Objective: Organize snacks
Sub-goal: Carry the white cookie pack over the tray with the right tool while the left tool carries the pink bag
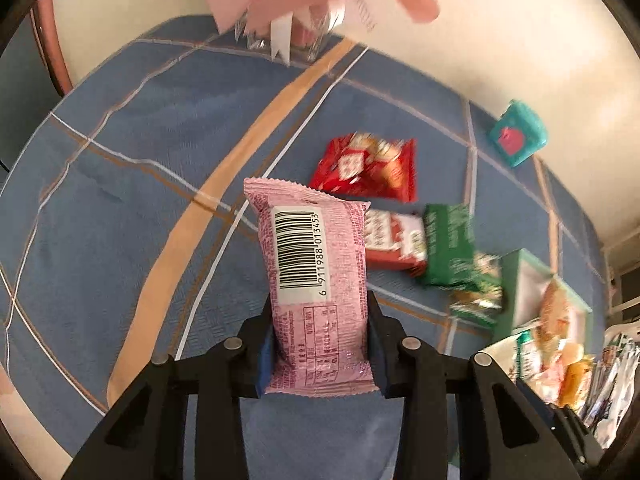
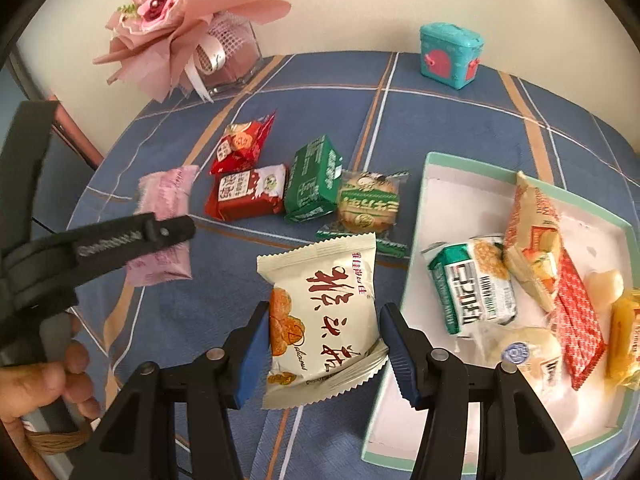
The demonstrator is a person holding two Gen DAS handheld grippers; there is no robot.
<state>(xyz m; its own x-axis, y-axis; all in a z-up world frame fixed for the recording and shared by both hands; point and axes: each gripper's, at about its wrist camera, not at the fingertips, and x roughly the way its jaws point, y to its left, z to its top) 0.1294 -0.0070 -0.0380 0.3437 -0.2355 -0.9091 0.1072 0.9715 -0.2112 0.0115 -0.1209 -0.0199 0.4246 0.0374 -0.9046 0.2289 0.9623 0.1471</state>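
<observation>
My left gripper (image 1: 320, 304) is shut on a pink snack packet (image 1: 312, 248), which stands up between the fingers with its barcode facing the camera. In the right wrist view that same pink packet (image 2: 164, 196) hangs above the blue tablecloth at the left, gripped by the black left gripper (image 2: 168, 234). My right gripper (image 2: 326, 340) is shut on a cream packet with red lettering (image 2: 320, 316), just left of the white box with a teal rim (image 2: 430, 200). The box holds several wrapped snacks.
Two red packets (image 2: 244, 192), a green packet (image 2: 312, 178) and a round cake in clear wrap (image 2: 368, 204) lie mid-table. A pink bouquet in a glass vase (image 2: 184, 28) and a small teal case (image 2: 450, 56) stand at the back. A person's hand (image 2: 40, 380) is at lower left.
</observation>
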